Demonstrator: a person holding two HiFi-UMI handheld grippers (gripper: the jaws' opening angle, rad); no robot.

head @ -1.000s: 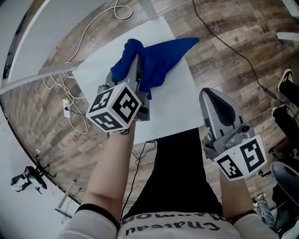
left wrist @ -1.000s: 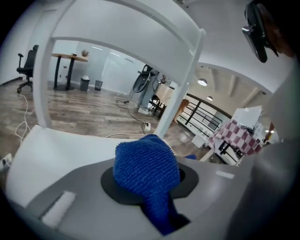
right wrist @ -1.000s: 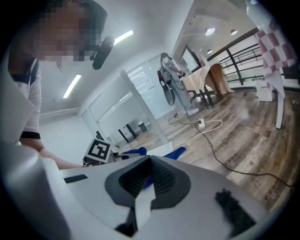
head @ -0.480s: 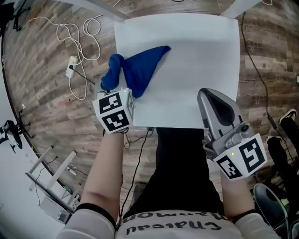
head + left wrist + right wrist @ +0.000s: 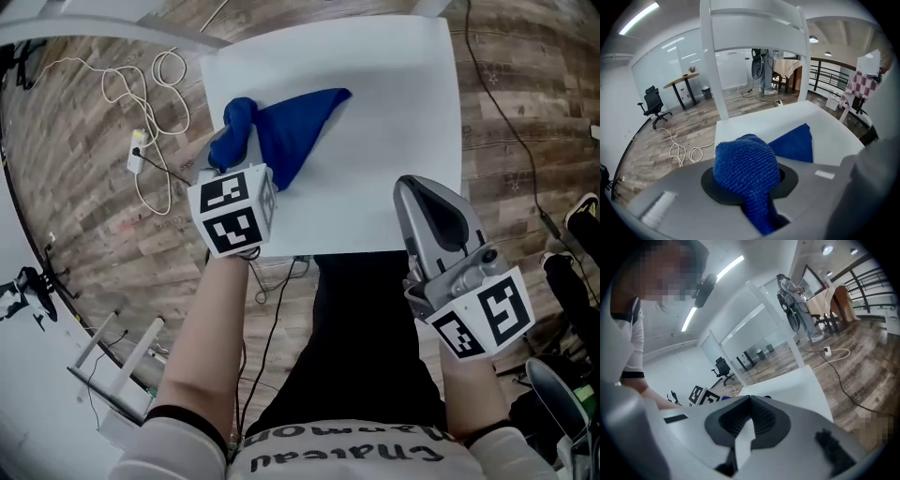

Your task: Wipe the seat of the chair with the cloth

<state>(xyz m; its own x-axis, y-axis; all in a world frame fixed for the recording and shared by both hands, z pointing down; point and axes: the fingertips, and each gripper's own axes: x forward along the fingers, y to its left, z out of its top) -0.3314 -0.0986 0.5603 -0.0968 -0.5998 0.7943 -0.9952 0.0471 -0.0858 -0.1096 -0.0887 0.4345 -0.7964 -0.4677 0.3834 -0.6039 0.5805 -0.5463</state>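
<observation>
1. The cloth [image 5: 281,141] is deep blue with a fine ribbed knit.
2. The chair seat [image 5: 394,122] is plain white.
3. The left tongs [image 5: 749,180] and right tongs [image 5: 749,418] are grey with black pads; their cubes [image 5: 232,214] bear black-and-white square markers.
4. The floor [image 5: 84,187] is brown-grey wood grain, the cable [image 5: 155,103] white.

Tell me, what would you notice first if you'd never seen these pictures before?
The bright blue cloth stands out most, spread on the left part of the white chair seat. One bunched end of it is pinched in the left gripper. The right gripper is near the seat's front right corner, jaws together and holding nothing.
</observation>
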